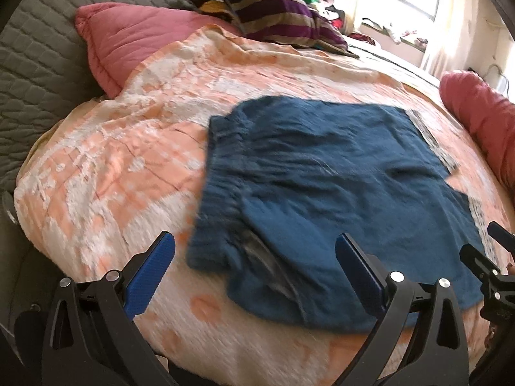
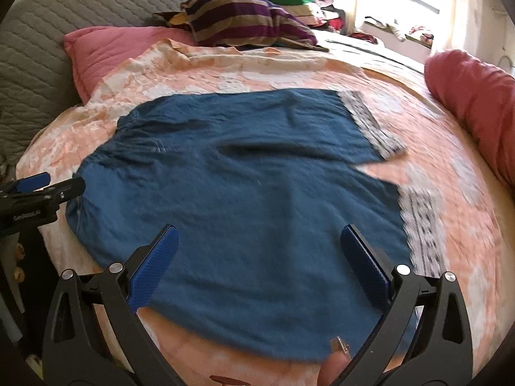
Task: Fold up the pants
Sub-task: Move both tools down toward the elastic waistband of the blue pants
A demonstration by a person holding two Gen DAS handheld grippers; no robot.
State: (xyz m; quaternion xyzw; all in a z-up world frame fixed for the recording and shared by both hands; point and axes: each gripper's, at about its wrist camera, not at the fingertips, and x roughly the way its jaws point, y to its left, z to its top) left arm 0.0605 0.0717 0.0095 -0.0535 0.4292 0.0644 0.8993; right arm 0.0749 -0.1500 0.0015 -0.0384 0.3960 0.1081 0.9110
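Teal blue pants (image 1: 322, 193) (image 2: 244, 193) lie spread flat on a bed with a peach and white bedspread (image 1: 112, 160) (image 2: 450, 177). Their waistband points left and the leg ends, trimmed with a grey patterned band (image 2: 370, 122), point right. My left gripper (image 1: 254, 247) hovers open over the near left corner, nothing between its blue pads. My right gripper (image 2: 259, 241) hovers open above the near leg, empty too. The left gripper shows at the left edge of the right wrist view (image 2: 38, 186); the right gripper's tip shows at the right edge of the left wrist view (image 1: 495, 257).
A pink pillow (image 1: 128, 45) and a striped pillow (image 1: 280, 16) lie at the head of the bed against a grey quilted headboard (image 1: 38, 64). A pink bolster (image 2: 473, 103) lies along the right side. Clothes are piled near the window (image 2: 309, 6). A fingertip (image 2: 334, 370) shows at the bottom.
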